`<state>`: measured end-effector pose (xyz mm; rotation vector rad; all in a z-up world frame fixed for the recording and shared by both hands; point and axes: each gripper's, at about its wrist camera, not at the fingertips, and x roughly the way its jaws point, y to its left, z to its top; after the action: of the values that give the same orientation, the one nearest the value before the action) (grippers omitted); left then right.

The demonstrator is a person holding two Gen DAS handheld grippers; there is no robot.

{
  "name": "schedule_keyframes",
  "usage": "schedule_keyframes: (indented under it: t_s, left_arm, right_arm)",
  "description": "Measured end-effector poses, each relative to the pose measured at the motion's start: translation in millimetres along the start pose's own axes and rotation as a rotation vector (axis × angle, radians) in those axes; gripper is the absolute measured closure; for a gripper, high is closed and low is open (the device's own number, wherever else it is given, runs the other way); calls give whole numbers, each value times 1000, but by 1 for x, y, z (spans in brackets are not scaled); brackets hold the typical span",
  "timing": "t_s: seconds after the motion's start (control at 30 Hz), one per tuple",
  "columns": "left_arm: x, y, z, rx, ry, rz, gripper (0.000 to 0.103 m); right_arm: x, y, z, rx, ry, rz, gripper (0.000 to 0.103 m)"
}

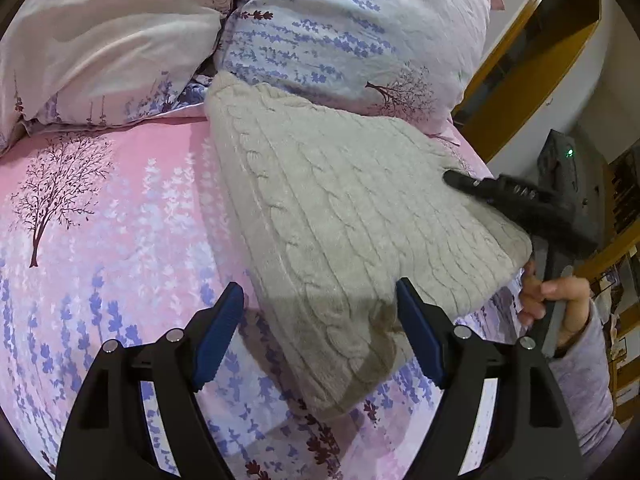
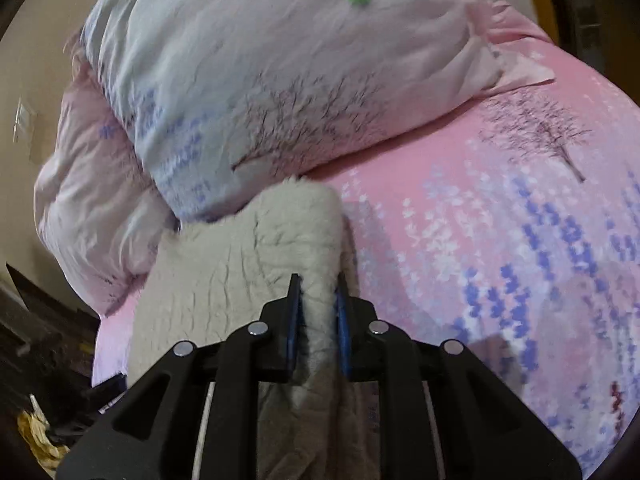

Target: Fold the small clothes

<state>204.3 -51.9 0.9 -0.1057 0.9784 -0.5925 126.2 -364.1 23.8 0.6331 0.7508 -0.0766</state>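
A cream cable-knit sweater [image 1: 340,208] lies on the pink floral bed sheet [image 1: 120,220], its far end against the pillows. My left gripper [image 1: 320,304] is open, its blue fingers on either side of the sweater's near corner, just above it. My right gripper [image 2: 318,300] is shut on a raised fold of the sweater [image 2: 248,264] and also shows in the left wrist view [image 1: 460,180] over the sweater's right edge, held by a hand.
Two floral pillows [image 1: 352,28] lie at the head of the bed behind the sweater. A wooden headboard [image 1: 532,40] and dark furniture [image 1: 568,168] stand to the right. The bed's edge drops off at the left in the right wrist view [image 2: 108,340].
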Motion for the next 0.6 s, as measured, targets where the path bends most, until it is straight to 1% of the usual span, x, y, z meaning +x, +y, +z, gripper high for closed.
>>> schedule_keyframes:
  t_s: [0.03, 0.07, 0.1, 0.17, 0.2, 0.23, 0.33, 0.37, 0.4, 0.43, 0.5, 0.53, 0.57, 0.6]
  left_arm:
    - [-3, 0, -1, 8, -1, 4, 25]
    - [-7, -1, -3, 24, -3, 2, 25]
    - [-10, -2, -6, 46, -7, 2, 25]
    - [-19, -6, -15, 110, -21, 34, 26]
    - [-22, -9, -22, 154, -19, 65, 26]
    - [-23, -10, -27, 179, -16, 78, 27]
    - [-25, -11, -41, 211, 12, 80, 31]
    - [-24, -11, -43, 208, 19, 65, 32]
    - [-23, -11, -44, 201, 25, 52, 33]
    - [-22, -11, -44, 194, 30, 44, 37]
    - [-16, -11, -44, 167, 47, 33, 43]
    - [-12, -10, -43, 151, 56, 25, 49]
    - [-10, -9, -41, 138, 57, 19, 52]
    - [-10, -8, -40, 134, 53, 18, 54]
  right_arm:
    - [-4, 0, 1, 4, 5, 0, 69]
    - [-13, -2, 1, 20, 18, 8, 51]
    - [-20, -5, 0, 31, 19, 28, 45]
    - [-45, -10, -9, 47, 16, 122, 44]
    - [-52, -12, -15, 49, 26, 147, 44]
    - [-56, -13, -20, 51, 32, 152, 44]
    - [-62, -11, -37, 48, 78, 157, 54]
    - [-62, -9, -41, 40, 87, 155, 57]
    - [-63, -8, -45, 30, 92, 155, 58]
    - [-63, -3, -48, 11, 94, 157, 61]
    - [-56, 6, -55, -23, 104, 150, 72]
    - [-51, 11, -57, -33, 115, 148, 84]
    - [-45, 12, -59, -43, 129, 125, 90]
    - [-47, 12, -60, -53, 109, 102, 91]
